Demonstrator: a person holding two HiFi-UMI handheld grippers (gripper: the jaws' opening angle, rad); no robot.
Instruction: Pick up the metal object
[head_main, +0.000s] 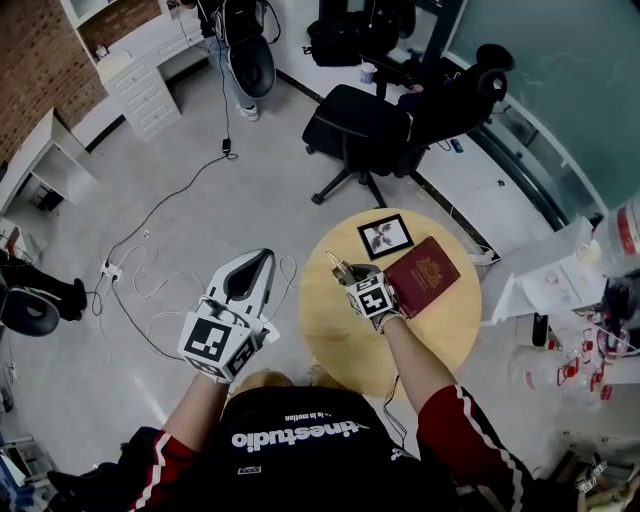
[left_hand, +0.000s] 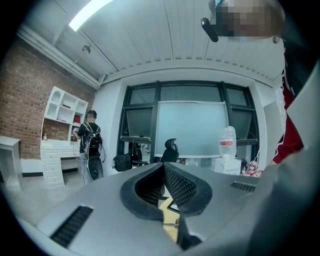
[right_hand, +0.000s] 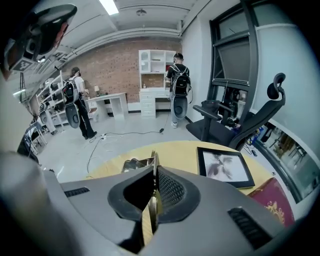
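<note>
The right tongs (right_hand: 153, 169) are clenched on the metal object (right_hand: 136, 164), whose thin brass-coloured edge stands upright between the pads. The piece sits over the left part of the round wooden tabletop (head_main: 440, 335), near a black picture frame (head_main: 385, 235) and a red booklet (head_main: 422, 275); whether it has left the wood cannot be told. The left tongs (head_main: 268, 257) hang level beside the tabletop, above the floor, closed on nothing.
</note>
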